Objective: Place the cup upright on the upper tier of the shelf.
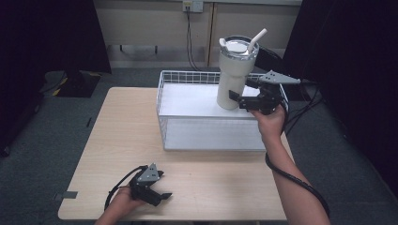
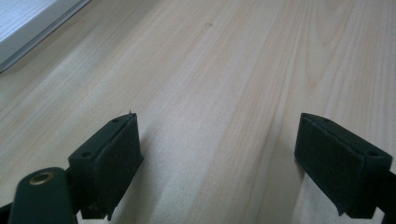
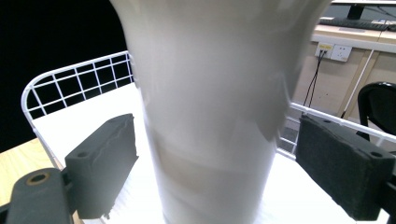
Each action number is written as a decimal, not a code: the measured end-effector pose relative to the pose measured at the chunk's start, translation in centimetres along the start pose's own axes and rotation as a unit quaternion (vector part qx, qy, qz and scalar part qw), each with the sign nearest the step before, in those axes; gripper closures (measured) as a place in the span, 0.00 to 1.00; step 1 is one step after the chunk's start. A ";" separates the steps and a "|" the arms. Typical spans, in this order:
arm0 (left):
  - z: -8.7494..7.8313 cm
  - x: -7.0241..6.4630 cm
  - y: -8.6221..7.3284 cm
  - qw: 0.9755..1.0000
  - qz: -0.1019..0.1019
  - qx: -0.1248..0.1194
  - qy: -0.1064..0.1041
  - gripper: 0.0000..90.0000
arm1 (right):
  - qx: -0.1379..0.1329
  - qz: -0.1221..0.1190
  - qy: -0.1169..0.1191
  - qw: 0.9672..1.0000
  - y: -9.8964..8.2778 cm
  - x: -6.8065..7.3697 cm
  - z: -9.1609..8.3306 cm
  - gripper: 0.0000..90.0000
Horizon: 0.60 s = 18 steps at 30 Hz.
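Basket [image 1: 164,112] holds the upright white tumbler [image 1: 233,75], long axis vertical, standing directly ahead between the right gripper [image 1: 237,99]'s spread jaws, untouched, while the left gripper [image 1: 162,193], also open, rests well behind on the table [image 1: 117,136].

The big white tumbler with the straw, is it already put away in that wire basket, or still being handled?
The tumbler stands upright inside the wire basket, so placing looks done. The right gripper sits around its base with jaws open and gaps either side, not clamping. The left gripper rests open on the table. Pulling the right gripper clear seems all that remains.
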<state>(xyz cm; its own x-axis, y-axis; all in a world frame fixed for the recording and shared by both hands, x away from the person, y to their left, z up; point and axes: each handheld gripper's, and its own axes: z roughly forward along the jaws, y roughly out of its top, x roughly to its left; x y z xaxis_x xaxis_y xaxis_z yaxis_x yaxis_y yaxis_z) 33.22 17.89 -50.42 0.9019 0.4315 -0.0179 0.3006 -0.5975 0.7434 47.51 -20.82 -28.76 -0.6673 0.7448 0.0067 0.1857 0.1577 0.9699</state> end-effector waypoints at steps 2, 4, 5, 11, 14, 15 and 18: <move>0.0 0.0 0.0 1.000 0.000 0.000 0.000 0.15 | 0.000 0.002 0.001 1.000 -0.1 0.0 -0.3 0.14; 0.0 0.0 0.0 1.000 0.000 0.000 0.000 0.15 | 0.001 0.000 0.003 1.000 -0.1 0.0 -0.7 0.14; 0.0 0.0 0.0 1.000 0.000 0.000 0.000 0.15 | 0.002 -0.001 0.004 1.000 -0.1 -0.1 -0.8 0.14; 0.0 0.0 0.0 1.000 0.000 0.000 0.000 0.15 | 0.000 -0.003 0.010 1.000 -0.5 0.0 -2.1 0.14; 0.0 0.0 0.0 1.000 0.000 0.000 0.000 0.15 | -0.001 -0.006 0.016 1.000 -0.8 0.2 -2.8 0.14; 0.0 0.0 0.0 1.000 0.000 -0.001 0.000 0.15 | -0.001 -0.008 0.017 1.000 -0.9 0.3 -2.9 0.14; 0.0 0.0 0.0 1.000 0.000 0.000 0.000 0.15 | -0.004 -0.007 0.027 1.000 -1.2 0.6 -3.7 0.14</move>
<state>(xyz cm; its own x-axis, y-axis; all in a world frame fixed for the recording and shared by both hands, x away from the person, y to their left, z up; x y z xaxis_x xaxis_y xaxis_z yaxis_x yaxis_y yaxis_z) 33.22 17.89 -50.42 0.9019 0.4316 -0.0177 0.3007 -0.5978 0.7431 44.19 -22.96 -29.04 -0.7082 0.7060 0.0059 0.1705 0.1630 0.9718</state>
